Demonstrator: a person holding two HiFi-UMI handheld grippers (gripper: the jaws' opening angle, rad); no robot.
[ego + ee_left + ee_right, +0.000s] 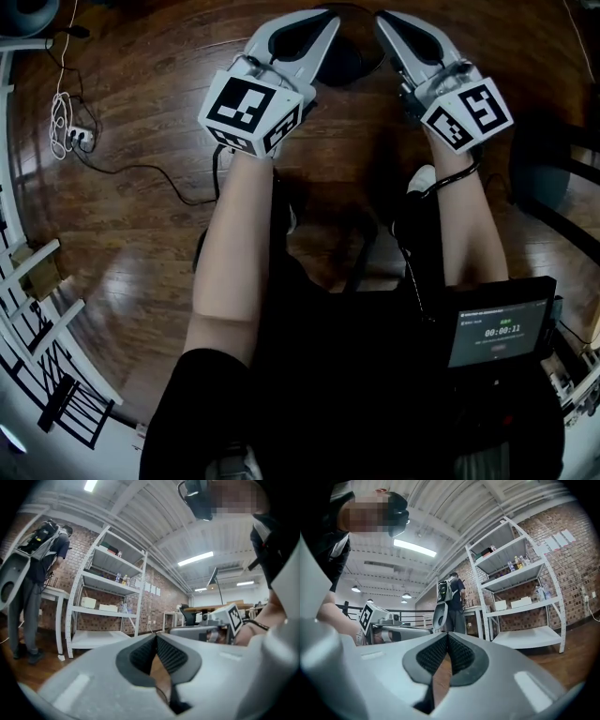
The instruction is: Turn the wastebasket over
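My left gripper [324, 17] and right gripper [384, 19] are held up side by side above the wooden floor, both pointing away from me. In the left gripper view the ribbed pads [140, 656] meet at the tips with nothing between them: my left gripper [155, 637] is shut. My right gripper [447, 634] is shut the same way and holds nothing. A dark round thing [349, 58] lies on the floor between and beyond the two grippers; it may be the wastebasket, but most of it is hidden. Neither gripper touches it.
Cables and a power strip [70, 136] lie at the left, and a white rack [37, 309] stands at the lower left. A screen [497, 333] hangs at my waist. Tall white shelving [520, 602] stands against a brick wall, with a person wearing a backpack [452, 604] beside it.
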